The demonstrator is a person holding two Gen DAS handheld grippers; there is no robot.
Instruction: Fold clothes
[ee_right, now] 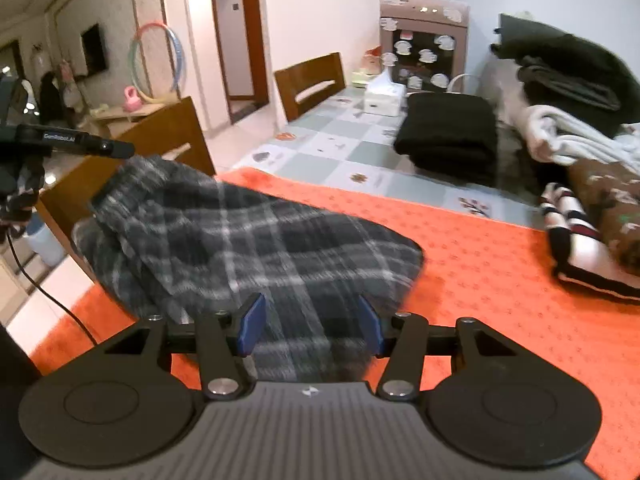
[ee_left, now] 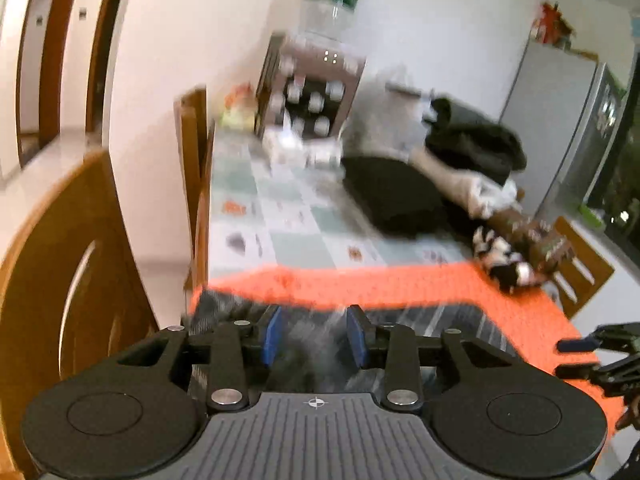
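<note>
A wooden chair (ee_right: 312,80) stands at the left of the table (ee_right: 320,148), whose checked cloth runs back to a water dispenser (ee_right: 424,44). An orange mat (ee_right: 500,264) covers the near end. The left gripper (ee_left: 314,336) hangs part-open over the grey plaid garment (ee_right: 248,240), gripping nothing. The right gripper (ee_right: 310,326) stands wider, cloth between its blue pads (ee_right: 252,322); whether they press it, I cannot tell. Folded dark clothes (ee_right: 452,136) sit further right.

Both grippers tilt downward side by side. The left gripper (ee_left: 314,340) has its 2 blue pads (ee_left: 273,334) apart, blurred. To its right, the right gripper (ee_right: 310,324) holds its blue pads (ee_right: 251,324) parted wider.
</note>
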